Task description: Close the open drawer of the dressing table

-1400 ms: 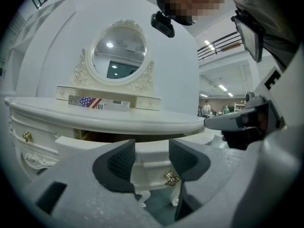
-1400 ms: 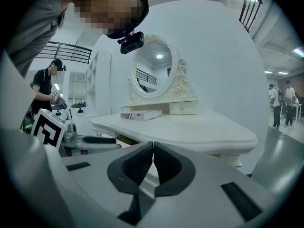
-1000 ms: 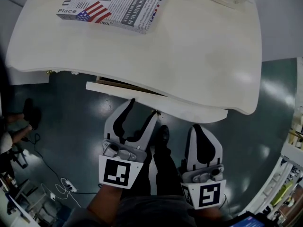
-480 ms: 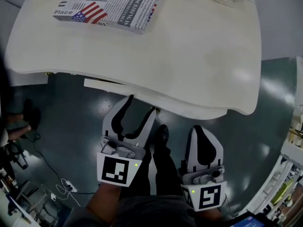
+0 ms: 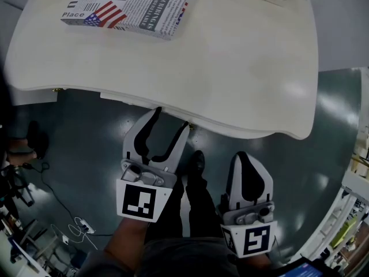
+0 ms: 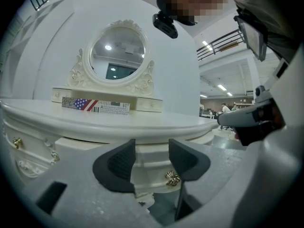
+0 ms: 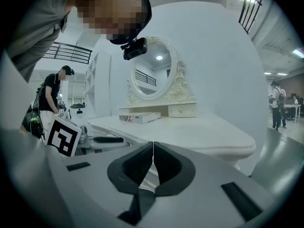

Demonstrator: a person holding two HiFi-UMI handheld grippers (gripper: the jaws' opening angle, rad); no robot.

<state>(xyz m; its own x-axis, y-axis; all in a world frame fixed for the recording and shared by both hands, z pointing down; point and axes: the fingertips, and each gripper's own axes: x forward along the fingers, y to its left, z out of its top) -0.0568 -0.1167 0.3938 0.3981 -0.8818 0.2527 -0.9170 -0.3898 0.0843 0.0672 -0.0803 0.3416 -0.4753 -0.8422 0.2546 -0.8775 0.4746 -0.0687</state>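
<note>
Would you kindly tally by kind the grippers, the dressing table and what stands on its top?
grippers: 2, the left gripper and the right gripper
dressing table: 1
oval mirror: 1
newsprint-patterned box: 1
total: 5

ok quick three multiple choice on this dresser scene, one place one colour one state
1. Where does the flat newspaper-print box lie?
A. on the cream dressing table top
B. on the floor
C. on a chair

2. What colour is the small knob on the cream drawer front?
A. black
B. gold
C. red

3. How do the right tongs stand?
A. wide apart
B. clamped on the box
C. shut and empty

Answers:
1 A, the head view shows the box resting on the top's far side.
2 B, the knob shines brassy gold in the left gripper view.
3 C, the pads meet with nothing between them.
</note>
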